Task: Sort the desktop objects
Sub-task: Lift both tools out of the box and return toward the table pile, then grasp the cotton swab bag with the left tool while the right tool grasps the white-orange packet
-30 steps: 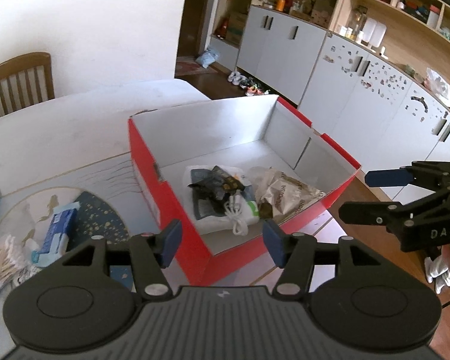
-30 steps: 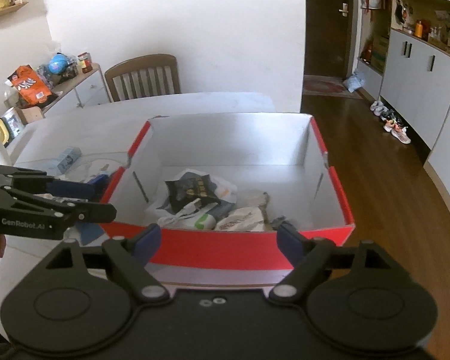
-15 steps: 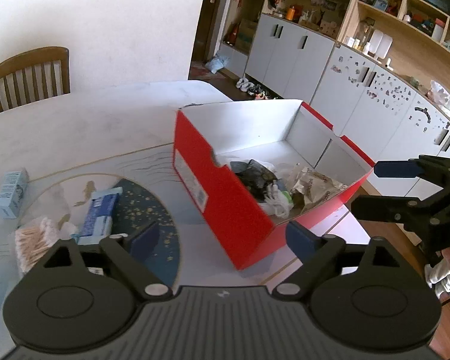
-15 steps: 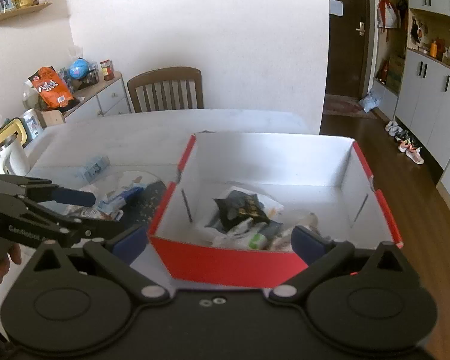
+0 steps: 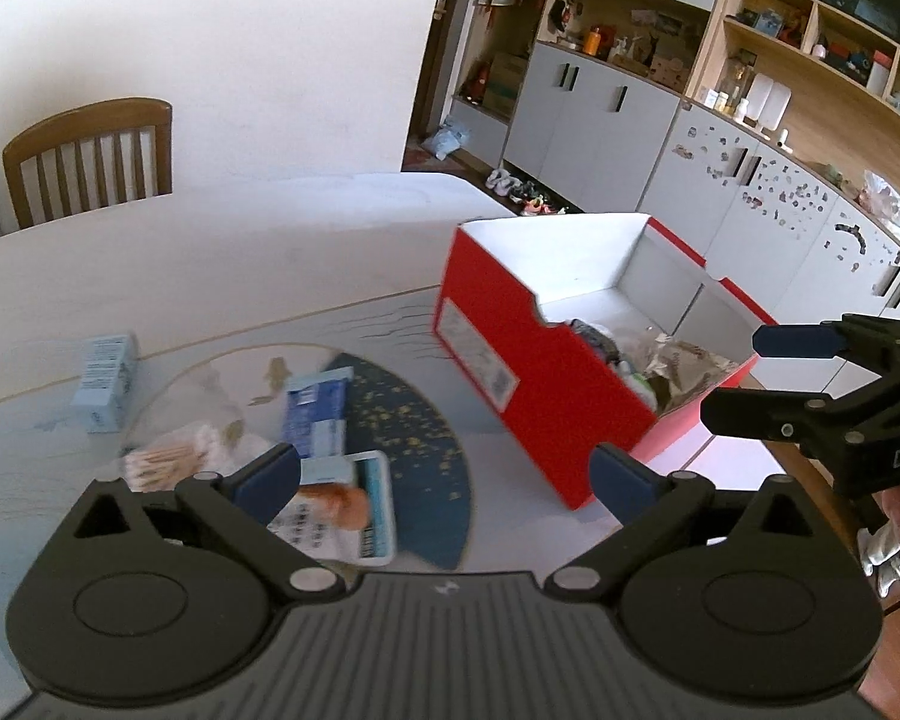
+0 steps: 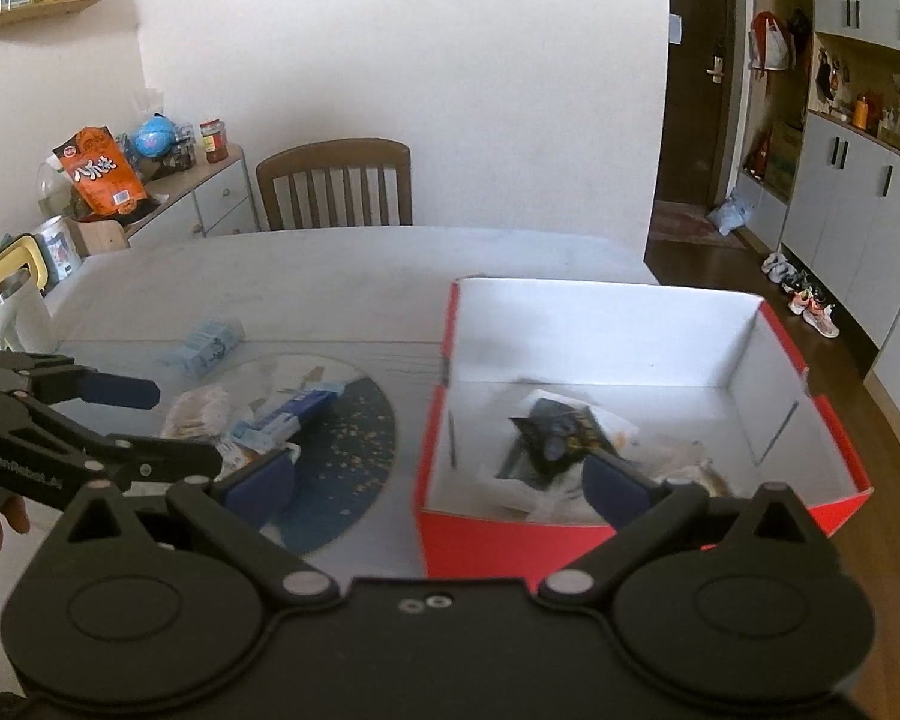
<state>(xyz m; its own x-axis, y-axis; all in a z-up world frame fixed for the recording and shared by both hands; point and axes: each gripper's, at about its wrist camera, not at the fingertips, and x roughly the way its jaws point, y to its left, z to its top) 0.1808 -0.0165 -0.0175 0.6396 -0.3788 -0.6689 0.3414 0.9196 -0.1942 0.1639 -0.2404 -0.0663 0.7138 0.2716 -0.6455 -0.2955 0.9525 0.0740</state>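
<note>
Both grippers are hanging empty over the table.
The left gripper (image 5: 444, 474) and right gripper (image 6: 438, 480) are standing wide, having just been opening; the red box (image 6: 570, 546) is sitting right of the blue packets (image 5: 318, 414).

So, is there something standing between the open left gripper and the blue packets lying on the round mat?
Nothing visible does. The left gripper is open and empty, and the blue packets on the round mat lie just ahead; the red cardboard box sits off to the side.

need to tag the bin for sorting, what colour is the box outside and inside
The box is red outside and white inside, clearest in the left wrist view.
</note>
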